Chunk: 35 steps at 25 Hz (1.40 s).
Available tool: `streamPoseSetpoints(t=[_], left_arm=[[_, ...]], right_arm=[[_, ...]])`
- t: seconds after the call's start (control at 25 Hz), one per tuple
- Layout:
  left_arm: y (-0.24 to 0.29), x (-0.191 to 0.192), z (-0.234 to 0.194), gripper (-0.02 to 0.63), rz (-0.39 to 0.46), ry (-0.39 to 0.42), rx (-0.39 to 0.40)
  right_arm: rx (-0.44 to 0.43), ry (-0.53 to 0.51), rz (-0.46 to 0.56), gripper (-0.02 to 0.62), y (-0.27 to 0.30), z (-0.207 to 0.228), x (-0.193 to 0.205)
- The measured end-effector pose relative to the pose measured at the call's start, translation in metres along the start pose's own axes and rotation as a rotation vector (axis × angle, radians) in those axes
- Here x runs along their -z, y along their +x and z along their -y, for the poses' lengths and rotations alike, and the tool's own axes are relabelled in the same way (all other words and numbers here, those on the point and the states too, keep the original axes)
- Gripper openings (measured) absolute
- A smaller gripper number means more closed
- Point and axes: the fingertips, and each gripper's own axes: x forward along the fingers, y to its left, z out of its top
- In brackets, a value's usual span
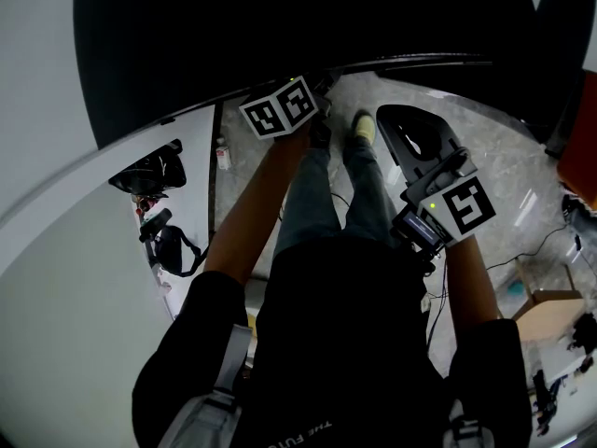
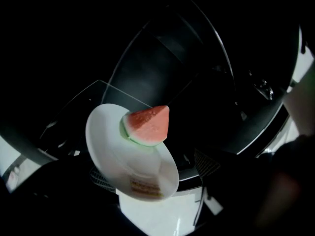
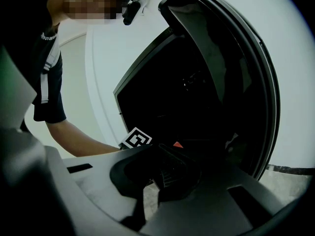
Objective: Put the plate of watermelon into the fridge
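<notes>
Plate (image 2: 109, 142) of watermelon (image 2: 147, 124) seemingly clamped by near rim in left hand-held gripper (image 2: 146, 193).

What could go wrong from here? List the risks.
1. The left gripper pinches the tilted plate only at its rim; the watermelon wedge may slide off.
2. The glass shelf edge sits close; the plate could knock it.
3. The right gripper seems to hold the fridge door; a slip could swing it onto the arm.

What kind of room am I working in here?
Probably a lab or test room, not a home kitchen: white table with black gear, loose floor cable, cardboard box, plus the open fridge.
</notes>
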Motion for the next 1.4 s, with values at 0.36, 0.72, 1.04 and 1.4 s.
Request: streamPoseSetpoints(t=[0.36, 0.72, 1.04, 1.4], left_arm=[[-0.012, 0.009, -0.006, 0.462, -0.025, -0.035, -0.051], [-0.01, 0.014, -0.013, 0.462, -0.089, -0.018, -0.118], [-0.01, 0.023, -0.014, 0.46, -0.131, 0.049, -0.172], [-0.021, 0.043, -0.016, 0.46, -0.146, -0.032, -0.178]], right_arm=[[-0.035, 0.007, -0.026, 0.009, 0.001, -0.005, 0.007], [-0.014, -0.01, -0.033, 0.009, 0.005, 0.004, 0.004], [-0.017, -0.009, -0.052, 0.009, 0.005, 0.001, 0.006], [-0.015, -0.015, -0.047, 0.009, -0.009, -0.012, 0.003]])
